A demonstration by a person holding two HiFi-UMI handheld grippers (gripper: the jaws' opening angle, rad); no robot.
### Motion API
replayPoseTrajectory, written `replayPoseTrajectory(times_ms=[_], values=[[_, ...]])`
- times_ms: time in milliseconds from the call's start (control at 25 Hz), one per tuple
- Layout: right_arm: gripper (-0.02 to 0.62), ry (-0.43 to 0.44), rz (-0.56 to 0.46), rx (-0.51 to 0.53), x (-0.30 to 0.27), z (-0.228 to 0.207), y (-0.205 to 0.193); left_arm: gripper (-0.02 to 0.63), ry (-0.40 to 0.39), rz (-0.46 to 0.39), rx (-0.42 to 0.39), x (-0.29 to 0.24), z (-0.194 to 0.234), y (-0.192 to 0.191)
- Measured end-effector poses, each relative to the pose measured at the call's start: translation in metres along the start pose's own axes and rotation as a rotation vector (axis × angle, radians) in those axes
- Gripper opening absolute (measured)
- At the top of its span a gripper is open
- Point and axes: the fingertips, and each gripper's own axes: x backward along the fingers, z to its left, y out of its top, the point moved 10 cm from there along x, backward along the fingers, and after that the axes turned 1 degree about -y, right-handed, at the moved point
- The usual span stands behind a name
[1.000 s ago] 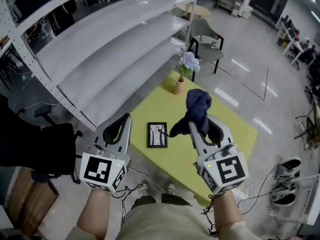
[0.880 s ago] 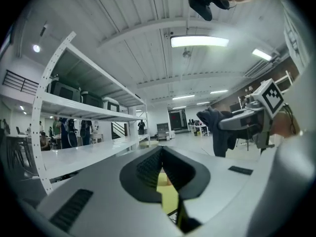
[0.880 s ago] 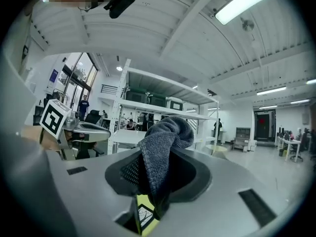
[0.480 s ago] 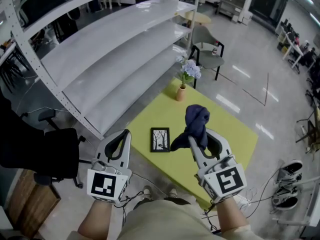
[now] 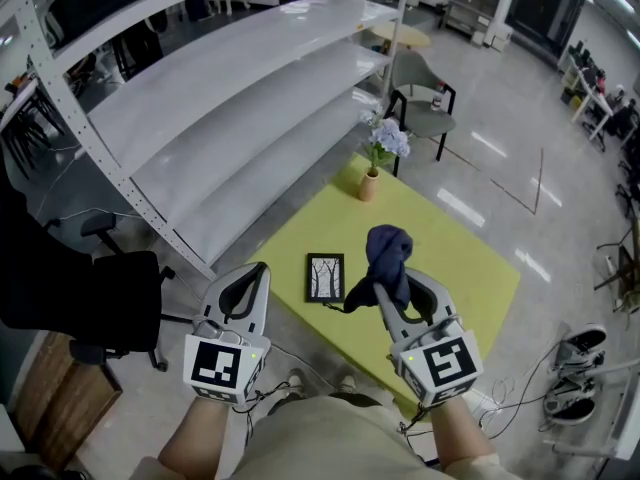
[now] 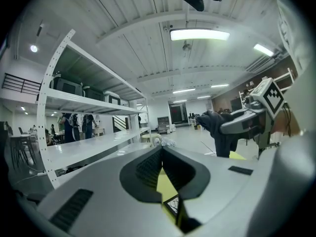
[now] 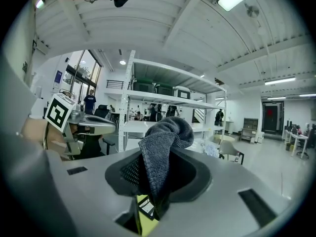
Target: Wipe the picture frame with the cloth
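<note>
Between right gripper point(image 5: 388, 290) fingers, clamping cloth point(image 5: 388, 251); holding left gripper point(image 5: 248, 280) closed, empty; hovering over frame point(image 5: 326, 276) below fingers, apparently preparing to lower and wipe.

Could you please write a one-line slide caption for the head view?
Right gripper holds the dark cloth over the yellow table where the frame lies; left gripper shut, empty.

Flat on worktop point(image 5: 455, 253): picture frame point(image 5: 325, 277); vase point(image 5: 369, 185) at frame's 1 o'clock, cloth point(image 5: 388, 253) at 3 o'clock.
</note>
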Motion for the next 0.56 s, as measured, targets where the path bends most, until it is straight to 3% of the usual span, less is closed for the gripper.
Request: replayPoseTrajectory(times_ms=[560], values=[[0.109,0.021,0.006,0.012,-0.013,-0.002,0.007,0.008,0.022,0.017,0.003,0.000,0.011,0.003]])
